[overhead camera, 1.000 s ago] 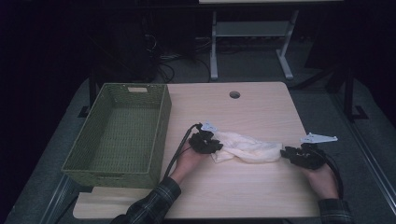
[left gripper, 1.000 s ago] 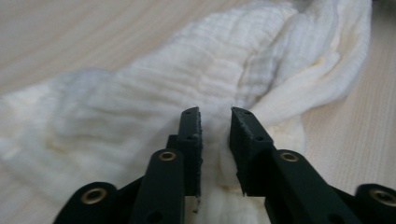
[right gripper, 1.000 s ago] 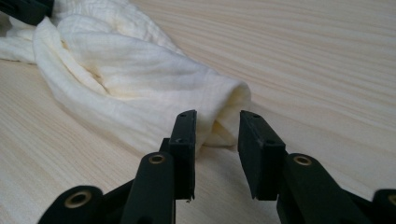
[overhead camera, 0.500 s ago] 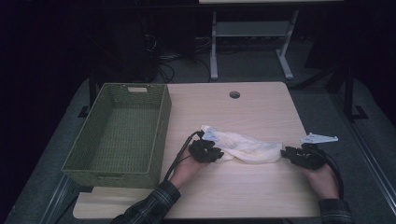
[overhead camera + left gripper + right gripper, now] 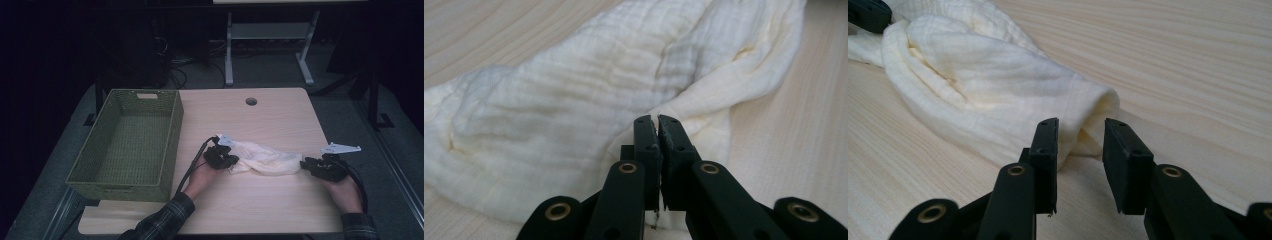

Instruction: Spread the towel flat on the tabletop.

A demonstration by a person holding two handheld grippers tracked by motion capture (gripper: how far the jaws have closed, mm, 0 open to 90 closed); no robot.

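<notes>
A cream muslin cloth [image 5: 265, 160] lies bunched in a long roll across the middle of the wooden table [image 5: 280, 115]. My left gripper [image 5: 227, 161] is at the cloth's left end. In the left gripper view its jaws are shut [image 5: 657, 120] on a fold of the cloth [image 5: 574, 95]. At the right end, my right gripper [image 5: 306, 166] stands open [image 5: 1079, 127], its jaws on either side of the cloth's rounded tip [image 5: 973, 90] without pinching it. The left gripper [image 5: 865, 12] shows at the far end in the right gripper view.
A green woven basket [image 5: 125, 97] stands empty on the table's left side, close to the left forearm. A round cable hole [image 5: 251, 101] sits near the far edge. A desk frame [image 5: 270, 35] stands on the floor beyond the table.
My left gripper has pulled the cloth's left end a little right and toward the person, bunching it. The right gripper has stayed at the right end.
</notes>
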